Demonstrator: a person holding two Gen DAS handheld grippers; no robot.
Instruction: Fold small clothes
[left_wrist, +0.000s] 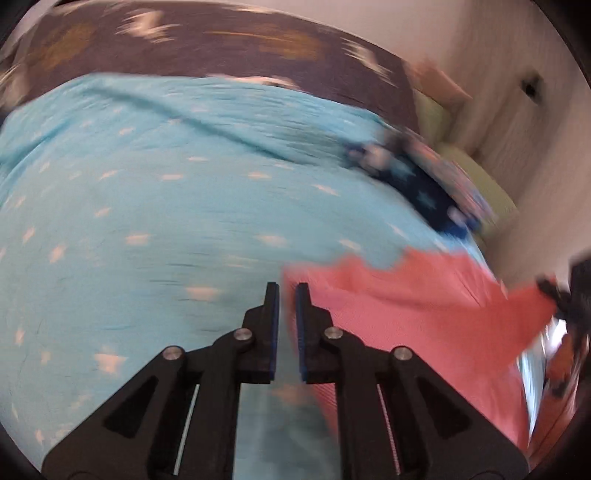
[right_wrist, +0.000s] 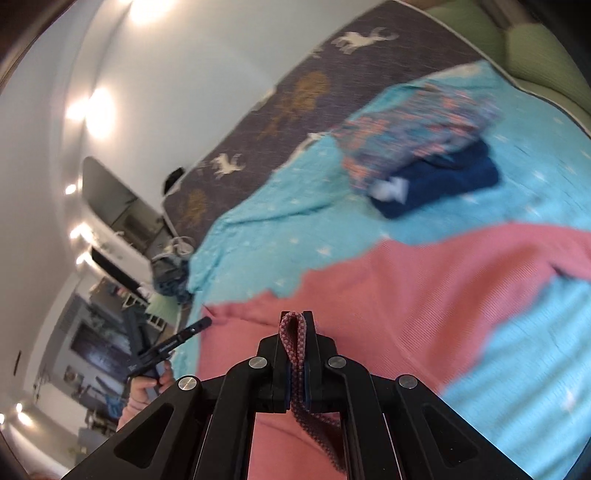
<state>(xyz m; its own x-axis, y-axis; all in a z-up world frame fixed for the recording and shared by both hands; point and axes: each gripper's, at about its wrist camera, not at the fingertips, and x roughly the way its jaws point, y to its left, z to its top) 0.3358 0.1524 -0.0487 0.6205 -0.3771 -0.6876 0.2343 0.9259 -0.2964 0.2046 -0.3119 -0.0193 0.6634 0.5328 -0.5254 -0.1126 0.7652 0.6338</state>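
Note:
A pink garment (right_wrist: 406, 295) hangs stretched over the light blue star-print blanket (right_wrist: 258, 229). My right gripper (right_wrist: 295, 314) is shut on a folded pink-and-white knit edge of it, which sticks up between the pads. In the left wrist view my left gripper (left_wrist: 287, 286) has its jaws nearly together at the pink garment's (left_wrist: 406, 314) left corner, pinching that edge at the tips. The right gripper (left_wrist: 550, 291) holds the garment's far right corner. From the right wrist view, the left gripper (right_wrist: 205, 322) shows as a thin black blade at the cloth's corner, with a hand (right_wrist: 147, 387) behind it.
A folded floral garment (right_wrist: 413, 125) and a dark blue folded garment (right_wrist: 443, 184) lie on the blanket's far side. A grey animal-print bedspread (right_wrist: 295, 110) and a green cushion (right_wrist: 535, 44) lie beyond. White walls and furniture stand past the bed's left end.

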